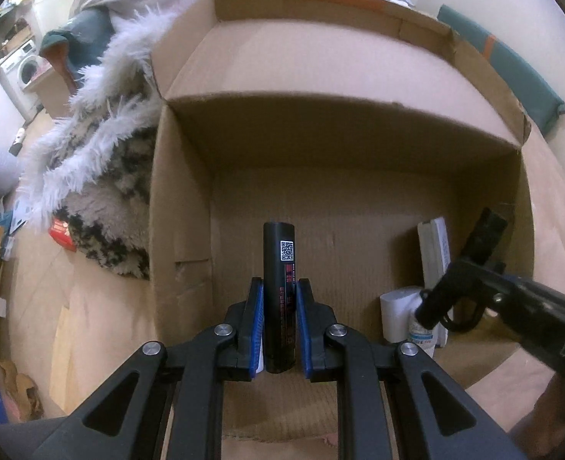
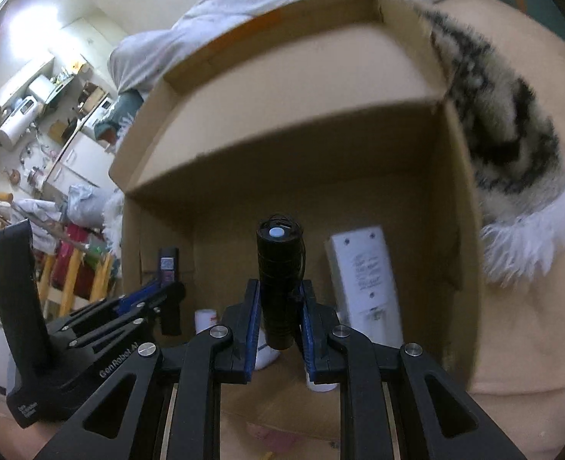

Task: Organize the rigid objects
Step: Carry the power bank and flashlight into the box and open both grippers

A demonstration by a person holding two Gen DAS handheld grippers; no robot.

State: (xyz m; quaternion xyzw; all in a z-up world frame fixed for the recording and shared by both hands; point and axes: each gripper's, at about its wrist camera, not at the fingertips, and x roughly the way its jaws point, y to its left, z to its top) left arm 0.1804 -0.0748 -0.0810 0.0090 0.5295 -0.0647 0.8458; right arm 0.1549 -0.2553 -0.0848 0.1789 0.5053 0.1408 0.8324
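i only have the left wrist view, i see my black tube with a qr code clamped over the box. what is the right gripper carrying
Observer: The right gripper is shut on a black flashlight, its pale round end facing the camera.
Operator: is it over the box too
Observer: Yes, it points down into the cardboard box, with your left gripper beside it.
Operator: that white thing at the right wall, what is it
Observer: In the right wrist view it is a flat white device with printed lines and small screw holes on its back, leaning against the box wall.
Operator: anything under the flashlight
Observer: A white container shows just below it on the box floor.
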